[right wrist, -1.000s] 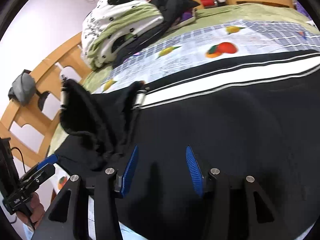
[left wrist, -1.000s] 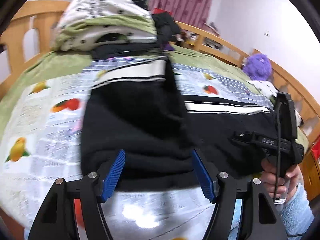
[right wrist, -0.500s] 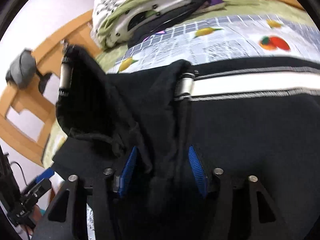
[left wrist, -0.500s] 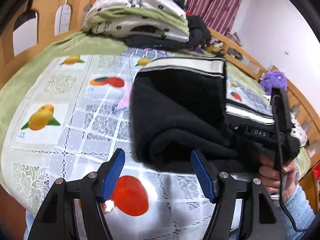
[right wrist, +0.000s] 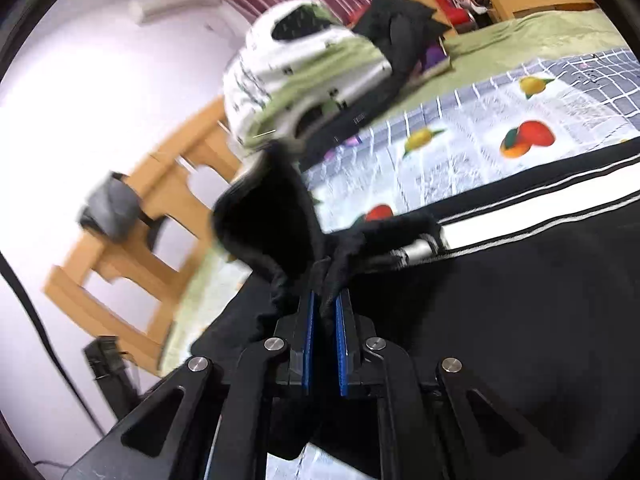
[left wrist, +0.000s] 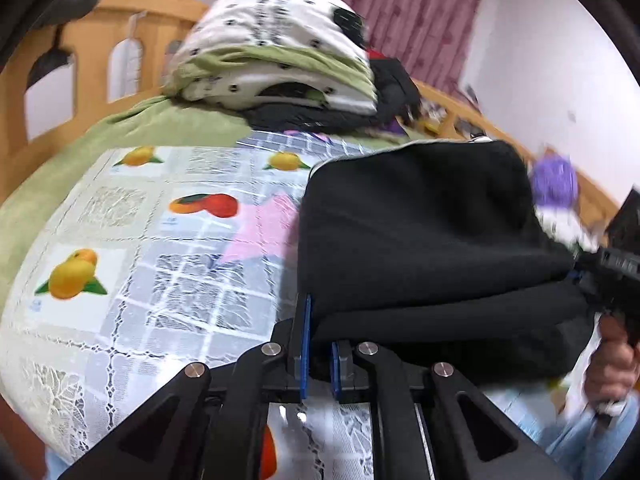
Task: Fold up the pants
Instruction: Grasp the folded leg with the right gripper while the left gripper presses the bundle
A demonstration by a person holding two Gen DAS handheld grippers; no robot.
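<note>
Fabric is filling the left wrist view: the black pants (left wrist: 420, 240) are lying folded over on the bed (left wrist: 120, 264), on a plastic sheet printed with fruit. The left gripper (left wrist: 319, 344) is pinching the near left corner of the folded stack, its blue fingers (left wrist: 305, 336) pressed together with black cloth between them. At the right edge a hand (left wrist: 612, 364) is holding the right gripper (left wrist: 612, 276), which is touching the far side of the same stack; its fingers are hidden there by the cloth. Behind, a folded spotted quilt (left wrist: 276, 52) is sitting on dark clothes against the wooden headboard (left wrist: 92, 52), and a purple plush toy (left wrist: 554, 184) is lying blurred by the far rail.

In the right wrist view the right gripper (right wrist: 325, 320) is clamping a bunched ridge of the pants (right wrist: 520, 300), the blue fingers (right wrist: 308, 336) squeezed onto it. The pinched cloth is standing up off the bed (right wrist: 460, 128) in a dark flap, with the white-striped side band running off to the right. The rest of the pants is spreading flat over the fruit-print sheet. A grey bag (right wrist: 110, 208) is hanging on the headboard (right wrist: 160, 208). No containers are showing in either view.
</note>
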